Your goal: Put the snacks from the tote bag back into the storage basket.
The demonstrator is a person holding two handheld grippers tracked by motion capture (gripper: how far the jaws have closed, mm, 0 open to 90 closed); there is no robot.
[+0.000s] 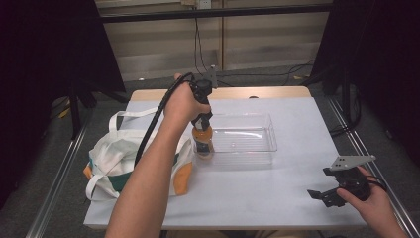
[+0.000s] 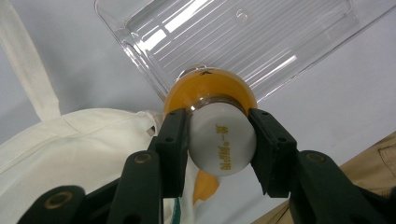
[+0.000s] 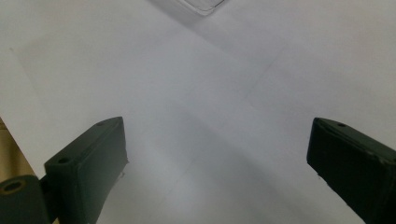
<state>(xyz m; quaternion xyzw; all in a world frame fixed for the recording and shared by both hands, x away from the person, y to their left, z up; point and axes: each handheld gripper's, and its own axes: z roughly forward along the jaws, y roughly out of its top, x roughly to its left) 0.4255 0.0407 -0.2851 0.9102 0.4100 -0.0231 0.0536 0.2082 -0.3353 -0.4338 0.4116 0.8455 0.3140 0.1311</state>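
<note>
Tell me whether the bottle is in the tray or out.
Out. The bottle stands upright on the table just outside the tray's left wall, its white cap clamped by the left hand-held gripper.

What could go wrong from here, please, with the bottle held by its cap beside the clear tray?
1. The left hand-held gripper clamps only the white cap, so the orange bottle could slip or swing.
2. The bottle hangs at the clear tray near its left wall; it could knock the rim and shove the light tray.
3. The cloth bag lies close on the other side and might catch the bottle.
</note>
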